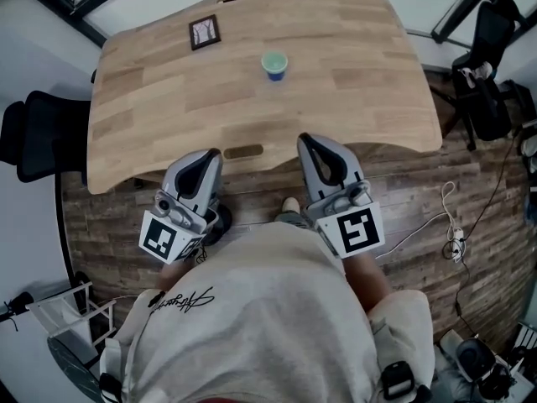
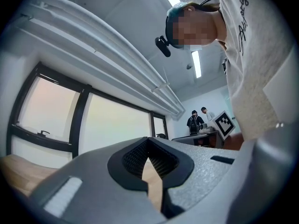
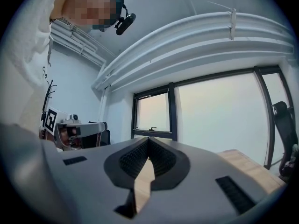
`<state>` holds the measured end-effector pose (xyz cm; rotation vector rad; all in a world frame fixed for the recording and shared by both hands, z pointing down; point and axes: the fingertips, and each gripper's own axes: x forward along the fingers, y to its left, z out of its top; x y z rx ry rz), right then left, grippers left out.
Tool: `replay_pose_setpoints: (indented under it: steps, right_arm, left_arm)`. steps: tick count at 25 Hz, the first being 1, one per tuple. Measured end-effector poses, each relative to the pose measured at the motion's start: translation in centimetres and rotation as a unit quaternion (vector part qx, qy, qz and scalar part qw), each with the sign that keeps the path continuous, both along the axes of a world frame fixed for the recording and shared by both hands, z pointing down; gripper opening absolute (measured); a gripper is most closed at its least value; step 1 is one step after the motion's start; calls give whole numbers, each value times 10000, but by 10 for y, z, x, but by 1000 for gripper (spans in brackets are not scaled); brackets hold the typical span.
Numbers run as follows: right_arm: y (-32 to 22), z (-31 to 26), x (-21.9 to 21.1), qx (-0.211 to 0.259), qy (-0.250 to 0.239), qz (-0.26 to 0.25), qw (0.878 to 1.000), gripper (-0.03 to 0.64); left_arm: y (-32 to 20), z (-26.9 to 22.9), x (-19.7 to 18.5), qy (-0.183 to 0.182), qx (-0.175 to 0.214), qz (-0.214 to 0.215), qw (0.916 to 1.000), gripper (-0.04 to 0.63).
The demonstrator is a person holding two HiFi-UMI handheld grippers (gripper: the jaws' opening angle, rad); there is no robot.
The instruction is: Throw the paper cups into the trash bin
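One paper cup point(image 1: 273, 64), green inside with a blue wall, stands upright on the wooden table point(image 1: 168, 107) past its middle. Both grippers are held close to the person's body at the table's near edge, well short of the cup. My left gripper point(image 1: 211, 154) is shut and holds nothing; in the left gripper view its jaws point(image 2: 148, 141) meet at the tips and point up at the windows. My right gripper point(image 1: 304, 139) is shut and empty too, its jaws point(image 3: 148, 141) closed against the window. No trash bin shows in any view.
A small dark framed card point(image 1: 204, 32) lies at the table's far left. A black chair point(image 1: 33, 133) stands left of the table, and another point(image 1: 491, 65) at the right. A white cable and power strip point(image 1: 453, 238) lie on the wood floor at the right. Two people stand far off point(image 2: 198, 120).
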<state>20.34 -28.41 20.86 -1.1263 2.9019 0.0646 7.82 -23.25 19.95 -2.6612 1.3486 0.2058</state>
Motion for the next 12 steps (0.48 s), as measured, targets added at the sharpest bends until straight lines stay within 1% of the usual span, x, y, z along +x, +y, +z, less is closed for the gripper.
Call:
replay_pose_setpoints:
  steps: [6, 12]
  right_arm:
    - [-34, 1, 4, 59, -16, -132, 9999, 11]
    - [-59, 9, 9, 10, -22, -278, 9996, 11]
  left_arm:
    - [-29, 0, 4, 16, 15, -161, 9999, 3]
    - [-52, 0, 10, 28, 71, -381, 9992, 3]
